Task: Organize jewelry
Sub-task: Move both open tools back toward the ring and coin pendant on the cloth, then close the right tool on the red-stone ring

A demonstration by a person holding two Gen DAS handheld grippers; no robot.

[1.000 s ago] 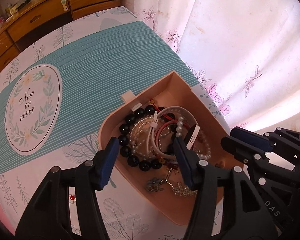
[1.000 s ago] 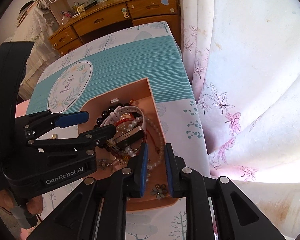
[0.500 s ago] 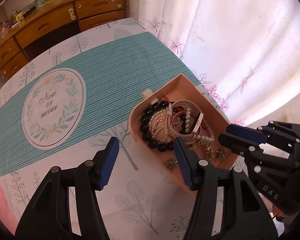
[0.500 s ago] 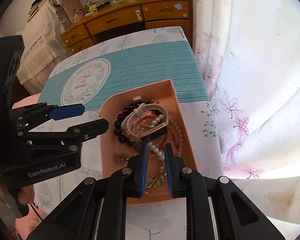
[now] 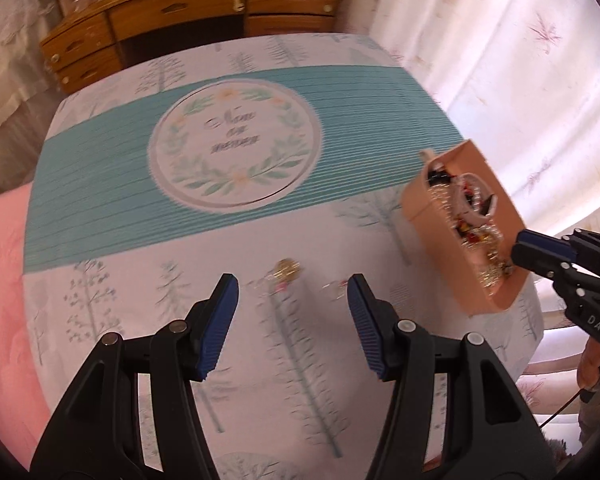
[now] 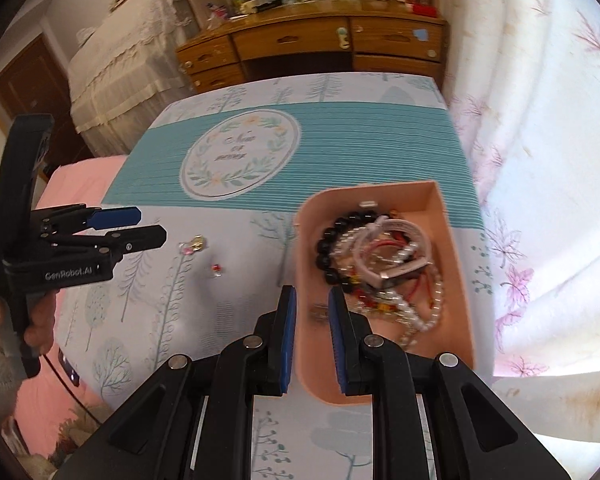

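A pink box [image 6: 458,280] at the table's right edge holds a black bead bracelet [image 6: 327,248], a white watch band [image 6: 396,250] and pearl strands [image 6: 428,312]. My right gripper [image 6: 311,300] hovers over the box's left wall, its jaws nearly together with nothing gripped. On the cloth to the left lie a gold earring [image 5: 286,269] and a small red-stoned piece [image 6: 217,268]. My left gripper [image 5: 292,292] stands open just above them, the earring showing in the gap between its fingers. The box [image 5: 432,216] appears to the right in the left wrist view.
The tablecloth has a teal striped band with a round wreath print [image 5: 236,148]. A wooden desk with drawers [image 5: 204,12] stands behind the table. Curtains [image 5: 520,60] hang along the right and pink bedding [image 5: 0,280] lies at the left.
My left gripper has swung left from over the box to above the loose pieces on the cloth. The right gripper has drawn back toward the box's near left wall.
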